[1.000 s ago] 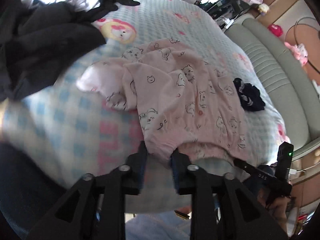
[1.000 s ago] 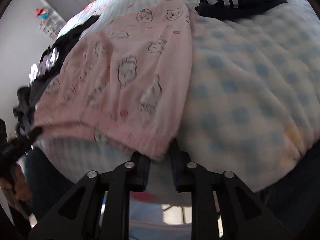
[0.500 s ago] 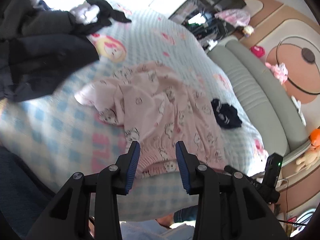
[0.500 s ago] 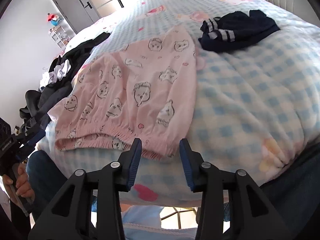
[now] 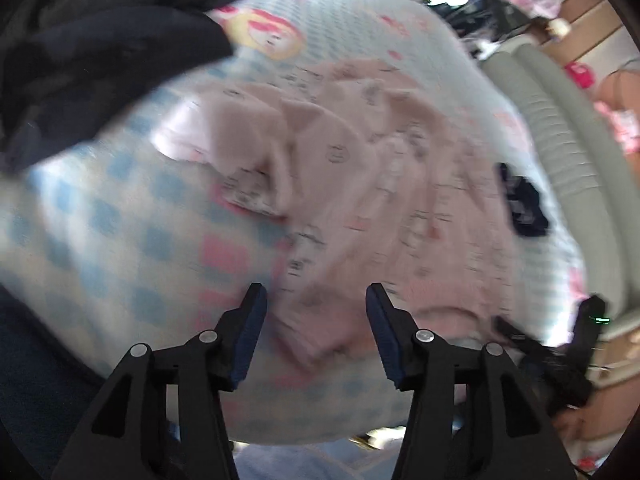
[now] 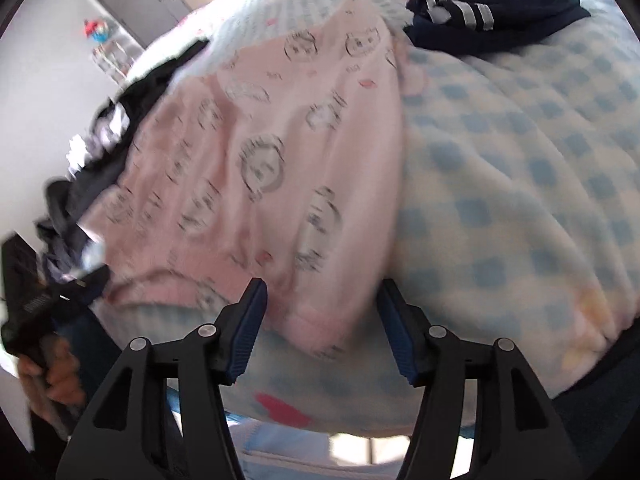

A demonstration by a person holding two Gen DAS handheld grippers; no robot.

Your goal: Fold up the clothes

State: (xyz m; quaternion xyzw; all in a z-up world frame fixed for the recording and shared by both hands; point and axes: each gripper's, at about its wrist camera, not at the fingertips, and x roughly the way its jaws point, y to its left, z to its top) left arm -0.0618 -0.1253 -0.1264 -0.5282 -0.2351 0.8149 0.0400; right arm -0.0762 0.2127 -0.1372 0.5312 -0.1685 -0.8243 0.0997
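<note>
A pink pyjama garment (image 5: 384,208) printed with small cartoon animal faces lies spread on a blue-and-white checked blanket (image 5: 100,232) covering the bed. The left gripper (image 5: 314,332) has its jaws spread wide over the garment's near hem, gripping nothing. The right gripper (image 6: 320,328) is likewise spread apart, its 2 fingers either side of the hem's other corner, which bulges between them unpinched. A folded navy garment with pale stripes (image 6: 492,8) rests just beyond the pink one. A heap of dark clothes (image 5: 92,44) sits at the far left. Both views are motion-blurred; no writing is legible
</note>
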